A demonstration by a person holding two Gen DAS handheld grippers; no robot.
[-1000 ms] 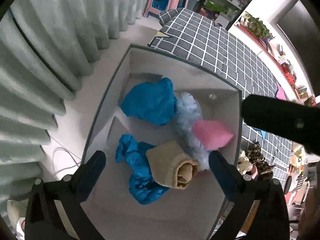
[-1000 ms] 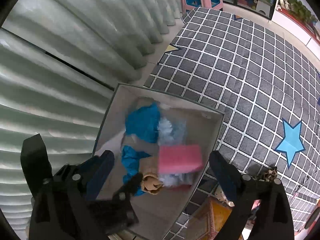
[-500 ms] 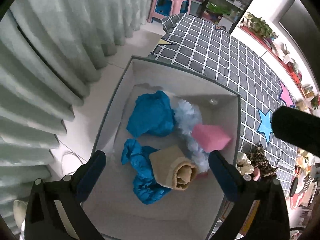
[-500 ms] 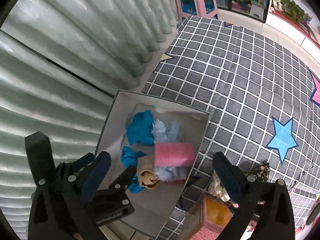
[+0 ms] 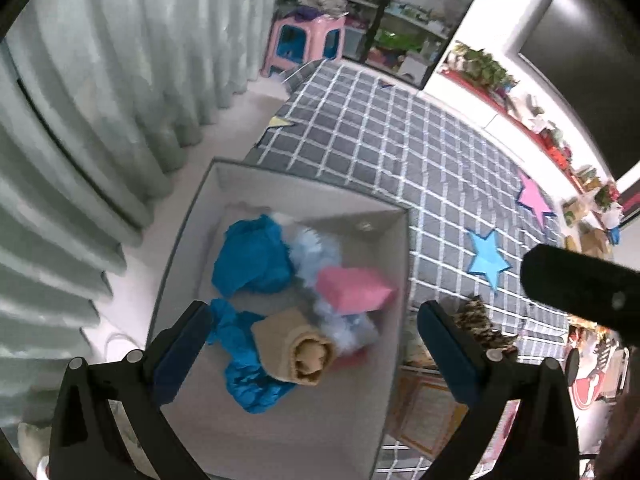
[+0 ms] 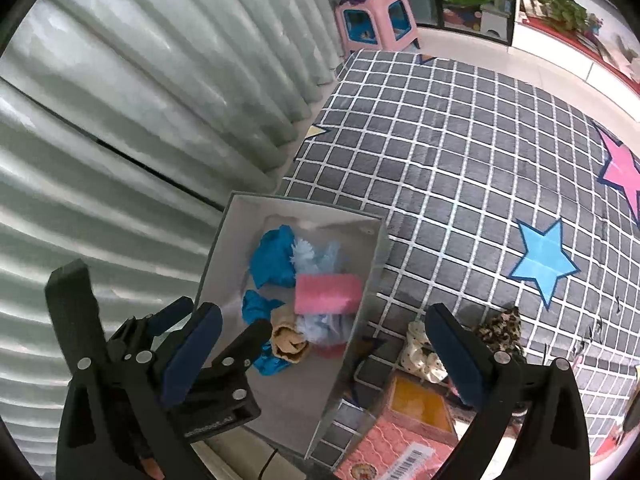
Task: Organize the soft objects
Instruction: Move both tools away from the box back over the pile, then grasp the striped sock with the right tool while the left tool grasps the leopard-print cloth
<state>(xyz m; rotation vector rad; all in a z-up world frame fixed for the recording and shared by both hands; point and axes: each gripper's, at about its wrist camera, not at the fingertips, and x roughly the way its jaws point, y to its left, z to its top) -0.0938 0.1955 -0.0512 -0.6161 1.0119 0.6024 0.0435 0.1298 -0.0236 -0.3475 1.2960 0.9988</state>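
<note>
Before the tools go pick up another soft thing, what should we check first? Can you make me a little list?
1. Left tool has nothing in it: ok, it stands open above the box.
2. Right tool has nothing in it: ok, open wide.
3. Pink sponge is inside the grey box: ok, it lies on the fluffy light blue thing.
4. Rolled tan cloth is in the box: ok, beside the blue cloths.
5. More soft things are waiting: ok, a leopard-print one and a spotted white one lie on the rug.
6. The way over to them is free: cannot tell.
</note>
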